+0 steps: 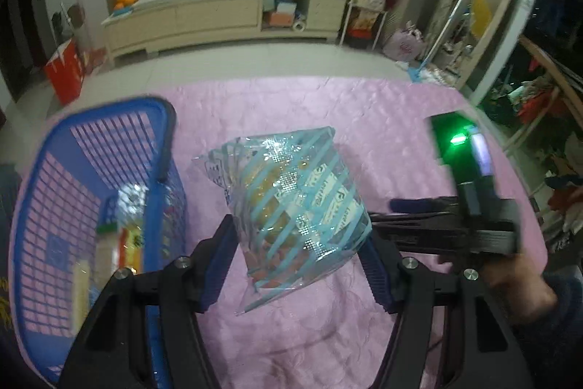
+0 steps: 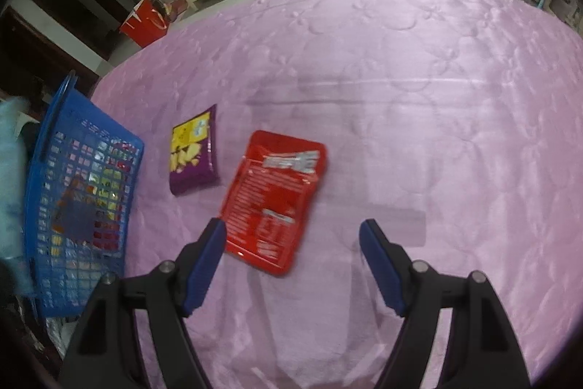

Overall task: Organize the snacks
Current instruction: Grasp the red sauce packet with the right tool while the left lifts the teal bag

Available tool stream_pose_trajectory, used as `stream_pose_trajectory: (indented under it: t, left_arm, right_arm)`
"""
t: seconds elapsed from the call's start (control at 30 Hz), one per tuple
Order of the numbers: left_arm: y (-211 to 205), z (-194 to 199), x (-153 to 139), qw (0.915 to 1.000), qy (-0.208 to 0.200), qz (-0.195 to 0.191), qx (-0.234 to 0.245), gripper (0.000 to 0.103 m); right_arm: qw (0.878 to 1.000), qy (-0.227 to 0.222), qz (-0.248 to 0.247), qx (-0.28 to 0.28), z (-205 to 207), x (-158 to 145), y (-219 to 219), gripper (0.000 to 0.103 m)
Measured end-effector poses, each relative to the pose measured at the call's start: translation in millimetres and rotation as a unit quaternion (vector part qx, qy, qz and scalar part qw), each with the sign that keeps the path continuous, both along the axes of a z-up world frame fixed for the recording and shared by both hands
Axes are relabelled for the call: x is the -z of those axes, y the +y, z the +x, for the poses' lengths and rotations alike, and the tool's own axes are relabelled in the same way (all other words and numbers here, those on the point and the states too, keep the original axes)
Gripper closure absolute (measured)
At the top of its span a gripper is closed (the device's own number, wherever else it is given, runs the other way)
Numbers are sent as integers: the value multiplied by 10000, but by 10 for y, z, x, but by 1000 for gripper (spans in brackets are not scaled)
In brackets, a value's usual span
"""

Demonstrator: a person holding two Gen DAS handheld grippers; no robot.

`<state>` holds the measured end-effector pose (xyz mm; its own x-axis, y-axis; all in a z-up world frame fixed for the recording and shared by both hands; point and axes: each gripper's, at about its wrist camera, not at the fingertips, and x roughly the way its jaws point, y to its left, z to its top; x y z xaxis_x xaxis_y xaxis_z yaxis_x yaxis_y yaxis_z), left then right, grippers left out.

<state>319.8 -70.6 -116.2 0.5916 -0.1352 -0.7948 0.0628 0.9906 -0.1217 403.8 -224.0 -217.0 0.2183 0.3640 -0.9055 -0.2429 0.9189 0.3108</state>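
I am carrying a clear blue-striped plastic snack bag (image 1: pixel 297 206), clamped in my left claw (image 1: pixel 297 265), toward the blue plastic lattice basket (image 1: pixel 91 148) at the pink cloth's left edge, my right claw (image 2: pixel 293 265) gaping empty; next needs release over it.

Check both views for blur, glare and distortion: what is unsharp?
Left wrist view: basket and its contents smeared by motion blur; the held bag is sharper, with glints on its film. Right wrist view: red pack slightly soft, cloth shiny. Both: fisheye bending and dark corners.
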Motion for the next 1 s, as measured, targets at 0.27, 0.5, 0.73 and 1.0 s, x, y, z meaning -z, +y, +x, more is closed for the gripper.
stream_pose_trajectory:
  t: [0.27, 0.5, 0.73, 1.0]
  left_arm:
    - [584, -145, -325, 9982, -435, 47, -415, 41]
    - [1047, -270, -533, 9944, -739, 131, -750, 41]
    - [1337, -336, -433, 9928, -641, 148, -1005, 41]
    - [1535, -306, -263, 9893, -452, 460, -1307, 41]
  right_arm:
    - [9995, 1, -190, 248, 143, 55, 289, 24]
    - [9976, 54, -673, 152, 186, 73, 605, 22]
    - [9887, 3, -1496, -31, 233, 124, 961, 21]
    - [9843, -334, -1669, -473, 87, 90, 1160, 59]
